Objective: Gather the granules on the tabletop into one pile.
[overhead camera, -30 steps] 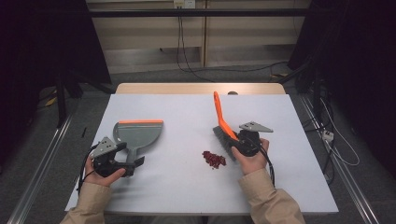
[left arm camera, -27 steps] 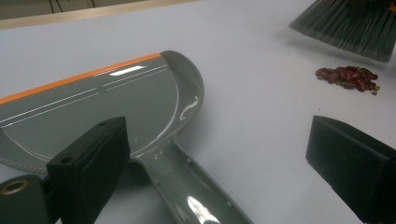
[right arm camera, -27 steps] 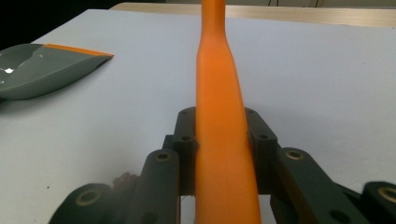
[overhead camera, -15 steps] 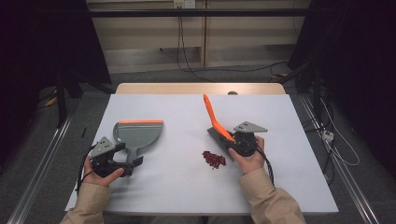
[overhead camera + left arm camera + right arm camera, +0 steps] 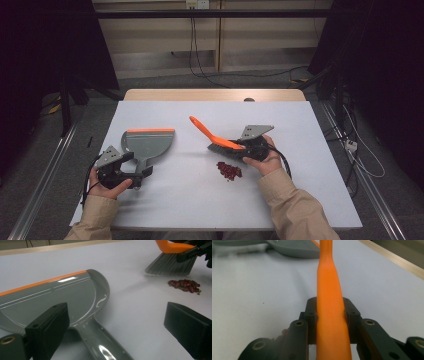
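One small heap of dark red beans on the white bench, near-centre, just left of the right hand. Loose, hard, light by the look; likely to roll and scatter under a fast stroke, so short slow sweeps advised.

Brush directly beyond the heap, grey bristles down just above the bench, orange handle slanting away to the far left. Right tool clamped on that handle close to the head, both pads hard against the plastic. Handle stiff, smooth, probably a little slippery; hold low near the head judged best for control.

Grey dustpan with orange lip well apart to the left, flat on the bench, lip facing far. Left tool with jaws apart, straddling the dustpan's handle, pads not seen pressing it. Pan light, rigid, glossy; best taken on the handle, as placed.

Heap not yet touched by bristles, as far as visible.
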Available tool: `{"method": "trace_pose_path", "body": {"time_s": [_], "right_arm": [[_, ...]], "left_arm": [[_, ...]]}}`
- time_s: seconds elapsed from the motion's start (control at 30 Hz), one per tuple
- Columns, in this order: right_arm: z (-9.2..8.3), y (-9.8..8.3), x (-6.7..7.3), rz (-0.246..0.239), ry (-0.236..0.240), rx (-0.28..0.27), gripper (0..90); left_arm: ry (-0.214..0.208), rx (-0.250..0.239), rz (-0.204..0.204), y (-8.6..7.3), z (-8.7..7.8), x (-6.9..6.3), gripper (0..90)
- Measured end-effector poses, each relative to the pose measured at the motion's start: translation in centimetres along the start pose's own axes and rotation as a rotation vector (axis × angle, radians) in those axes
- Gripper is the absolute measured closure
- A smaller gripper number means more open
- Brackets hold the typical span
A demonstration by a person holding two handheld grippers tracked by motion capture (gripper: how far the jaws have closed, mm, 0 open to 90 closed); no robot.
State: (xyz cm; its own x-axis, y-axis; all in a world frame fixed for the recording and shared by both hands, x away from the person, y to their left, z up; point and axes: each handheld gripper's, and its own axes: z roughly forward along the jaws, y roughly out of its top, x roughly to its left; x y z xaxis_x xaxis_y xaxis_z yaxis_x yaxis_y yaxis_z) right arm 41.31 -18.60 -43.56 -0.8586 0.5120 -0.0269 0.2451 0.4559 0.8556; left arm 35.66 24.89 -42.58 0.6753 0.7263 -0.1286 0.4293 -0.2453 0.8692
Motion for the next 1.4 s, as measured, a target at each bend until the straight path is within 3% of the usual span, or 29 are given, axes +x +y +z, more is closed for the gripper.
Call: {"method": "trace_pose_path", "body": {"time_s": [0.53, 0.93, 1.4], "right_arm": [[0.9, 0.7, -0.8, -0.146, 0.147, 0.057, 71.2], [0.2, 0.7, -0.1, -0.222, 0.199, 0.072, 71.2], [-0.1, 0.5, 0.2, -0.209, 0.232, 0.063, 71.2]], "left_arm": [[-0.002, -0.001, -0.009, 0.0, -0.1, 0.1, 5.8], [-0.001, 0.002, -0.006, 0.0, -0.2, 0.0, 5.8], [0.003, 0.007, -0.005, 0.0, -0.2, 0.0, 5.7]]}}
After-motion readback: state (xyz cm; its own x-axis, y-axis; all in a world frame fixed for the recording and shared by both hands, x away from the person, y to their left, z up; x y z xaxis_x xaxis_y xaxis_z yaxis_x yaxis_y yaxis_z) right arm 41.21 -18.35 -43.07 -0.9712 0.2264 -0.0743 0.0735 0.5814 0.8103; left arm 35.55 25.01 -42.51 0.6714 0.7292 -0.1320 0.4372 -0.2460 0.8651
